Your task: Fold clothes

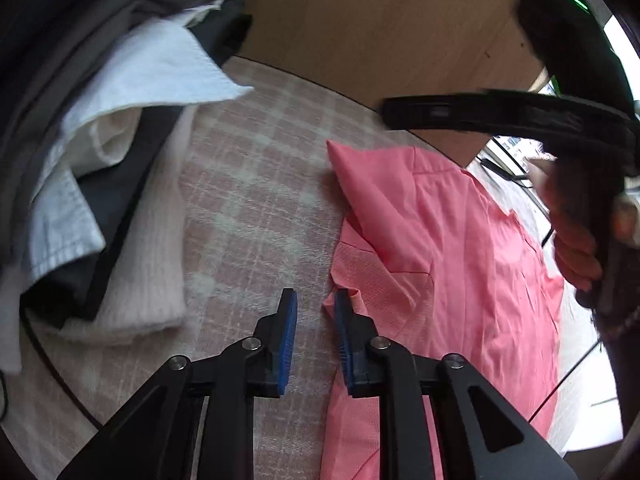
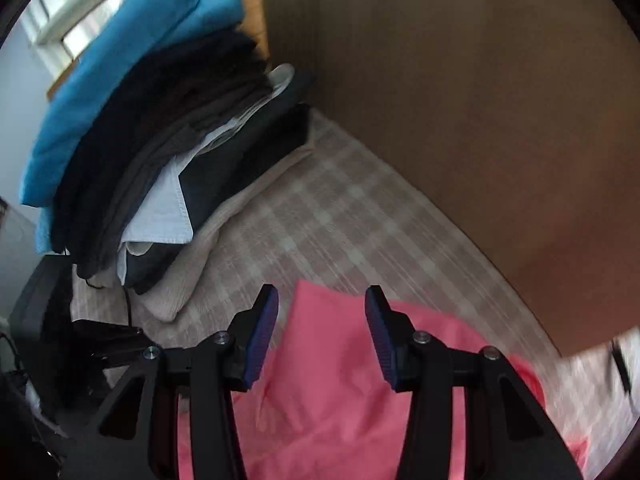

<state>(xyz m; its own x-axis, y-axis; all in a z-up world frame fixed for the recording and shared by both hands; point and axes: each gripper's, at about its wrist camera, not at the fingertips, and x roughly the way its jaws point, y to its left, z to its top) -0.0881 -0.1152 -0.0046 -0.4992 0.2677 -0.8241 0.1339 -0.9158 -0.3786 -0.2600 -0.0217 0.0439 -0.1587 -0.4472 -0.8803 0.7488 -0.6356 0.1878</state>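
Plaid-covered surface [image 1: 256,184] w/ pink garment [image 1: 460,248] at right, stack of folded clothes [image 2: 132,152] at left

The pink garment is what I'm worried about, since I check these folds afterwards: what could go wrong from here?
1. The left gripper sits at the pink garment edge with nothing pinched; closing might miss the fabric.
2. The right gripper hovers open over a loose fold that could bunch.
3. The folded stack leans nearby and might topple if bumped.
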